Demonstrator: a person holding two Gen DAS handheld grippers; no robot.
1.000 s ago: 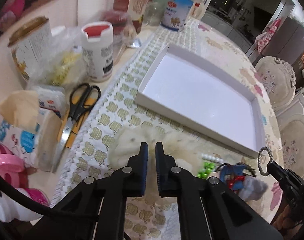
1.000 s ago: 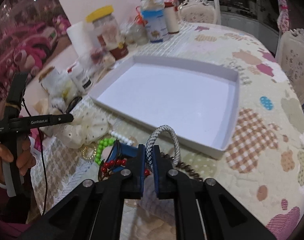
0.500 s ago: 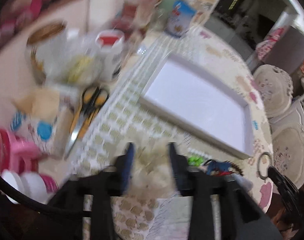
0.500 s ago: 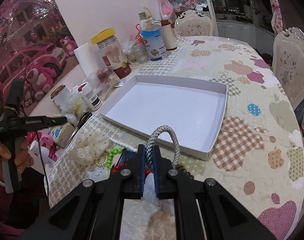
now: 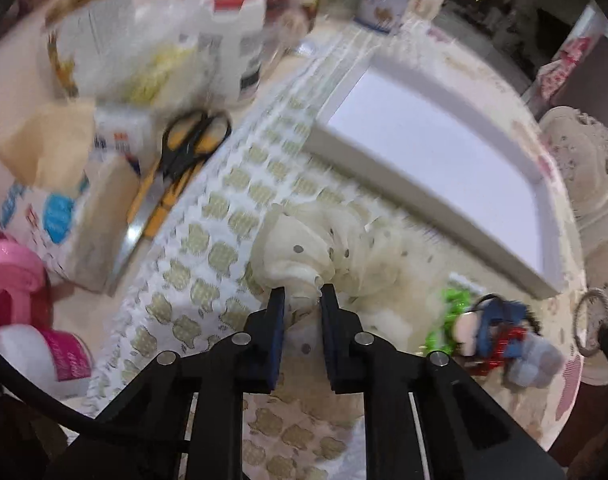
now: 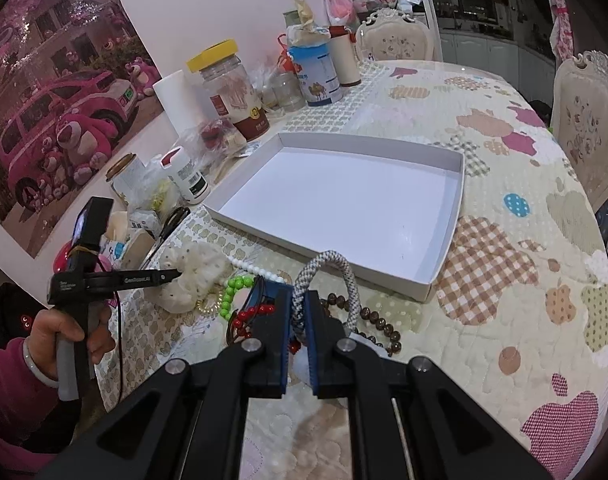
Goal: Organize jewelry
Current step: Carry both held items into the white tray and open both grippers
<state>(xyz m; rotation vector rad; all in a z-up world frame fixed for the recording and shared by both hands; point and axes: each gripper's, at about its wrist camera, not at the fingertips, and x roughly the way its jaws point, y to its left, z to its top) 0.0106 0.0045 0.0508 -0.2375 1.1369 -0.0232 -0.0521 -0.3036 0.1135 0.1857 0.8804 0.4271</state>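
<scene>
A cream dotted scrunchie (image 5: 335, 248) lies on the quilted cloth in front of the white tray (image 5: 403, 200). My left gripper (image 5: 302, 296) has a fold of its fabric between the pads, and the jaws are closing on it. From the right wrist view the left gripper (image 6: 172, 276) tips into the scrunchie (image 6: 196, 268). My right gripper (image 6: 298, 300) is shut on a grey-and-white braided bracelet (image 6: 345, 268), held up just before the tray (image 6: 323, 248). Green beads (image 6: 234, 292), white pearls (image 6: 250, 268), red beads (image 6: 248, 316) and brown wooden beads (image 6: 371, 316) lie below it.
Yellow-handled scissors (image 5: 184, 152), a white bottle (image 5: 232, 40), jars and bags crowd the table's left side. A yellow-lidded jar (image 6: 228, 84) and a blue tin (image 6: 317, 76) stand behind the tray. A person's hand (image 6: 64, 332) holds the left gripper. Chairs (image 6: 587, 120) ring the table.
The left gripper opened, dropped onto the scrunchie and closed around a fold of it. The right gripper drew back a little with the braided bracelet still held.
</scene>
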